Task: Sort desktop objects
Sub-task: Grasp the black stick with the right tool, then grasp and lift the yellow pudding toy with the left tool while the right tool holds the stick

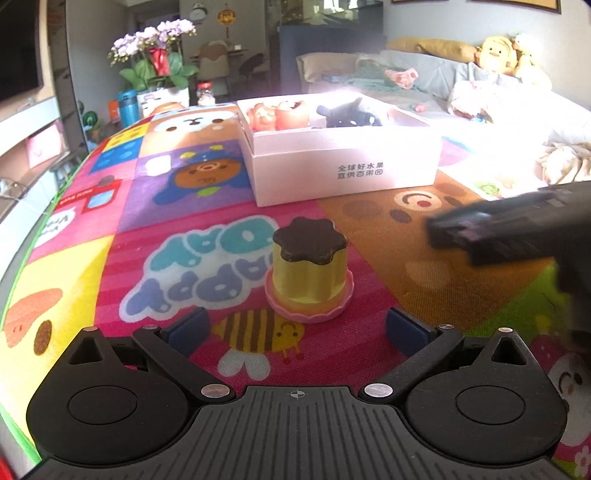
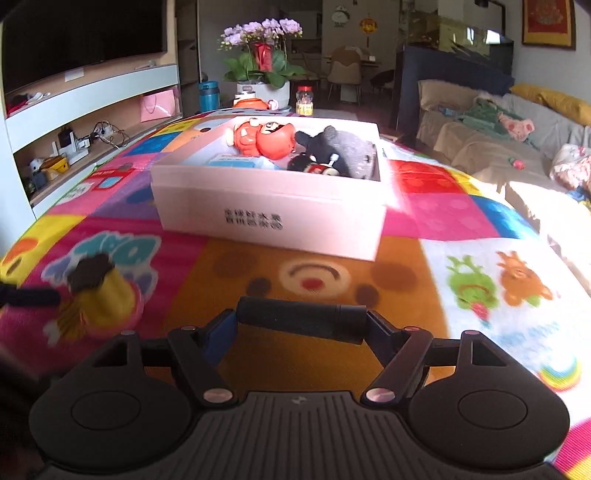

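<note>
Cartoon mat point(image 2: 325, 354) | white box point(image 2: 269, 206): plush toys point(image 2: 266, 142) | right gripper point(image 2: 301, 321) grasping black cylinder point(image 2: 301, 319)

Orchids point(image 2: 262, 31), sofa point(image 2: 517, 122) (plush-strewn), television point(image 2: 85, 37).

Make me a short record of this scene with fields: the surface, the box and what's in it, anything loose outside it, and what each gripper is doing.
surface: colourful cartoon mat
box: white box, open on top, standing on the mat
in the box: red-orange toys and a dark plush
loose: pudding toy, upright on the mat, outside the box
left gripper: jaws open, empty, pudding toy just ahead
right gripper: jaws closed on the ends of a black cylinder, short of the box
</note>
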`<state>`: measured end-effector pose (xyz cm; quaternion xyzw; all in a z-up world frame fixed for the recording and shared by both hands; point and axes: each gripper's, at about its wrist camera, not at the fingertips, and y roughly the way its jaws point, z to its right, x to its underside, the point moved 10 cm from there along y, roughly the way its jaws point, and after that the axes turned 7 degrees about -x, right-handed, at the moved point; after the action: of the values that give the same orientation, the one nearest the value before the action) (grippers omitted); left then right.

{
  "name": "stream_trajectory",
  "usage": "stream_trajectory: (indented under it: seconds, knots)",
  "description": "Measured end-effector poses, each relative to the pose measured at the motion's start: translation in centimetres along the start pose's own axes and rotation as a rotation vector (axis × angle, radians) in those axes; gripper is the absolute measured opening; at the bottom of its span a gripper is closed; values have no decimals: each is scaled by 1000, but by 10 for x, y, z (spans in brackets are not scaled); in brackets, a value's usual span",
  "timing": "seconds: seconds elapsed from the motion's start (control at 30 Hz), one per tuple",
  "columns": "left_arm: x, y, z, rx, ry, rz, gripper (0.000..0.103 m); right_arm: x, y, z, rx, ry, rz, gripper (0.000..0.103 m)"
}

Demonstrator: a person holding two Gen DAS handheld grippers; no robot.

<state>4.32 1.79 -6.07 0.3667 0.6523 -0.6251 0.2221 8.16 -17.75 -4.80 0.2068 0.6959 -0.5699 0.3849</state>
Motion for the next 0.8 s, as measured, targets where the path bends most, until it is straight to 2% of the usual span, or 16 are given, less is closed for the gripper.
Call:
stream_trajectory:
  seconds: [0.07,0.2,0.23,0.27,0.4,0.43,0.47,0.5,0.57,0.67,0.8]
  knots:
    - [-4,2,2,-2,16,-4,103,11,-12,4,23,-43,4,75]
    - [-19,8,8,-9,38,20,102,15,-22,8,-3,-20,18,75]
    - [-21,11,9,-11,43,22,98,14,-21,8,-3,-18,19,75]
    - [-23,15,11,-12,46,18,86,14,-20,7,-7,-17,17,75]
    - [-25,18,14,16,21,15,77,16,-18,2,-36,-38,-3,75]
    - [-24,16,15,19,23,22,73,17,-18,-1,-46,-49,-11,75]
    - [-23,14,17,22,30,31,64,17,-18,-2,-49,-56,-9,75]
    - [-22,11,19,28,40,41,61,18,-19,-4,-60,-63,-12,75]
    - [-21,5,22,19,57,48,61,20,-21,-8,-88,-61,-18,75]
    - [-31,-3,22,56,37,57,61,25,-26,-10,-113,-61,-23,75]
    - [-84,-14,15,21,45,184,61,29,-32,-14,-113,-72,-16,75]
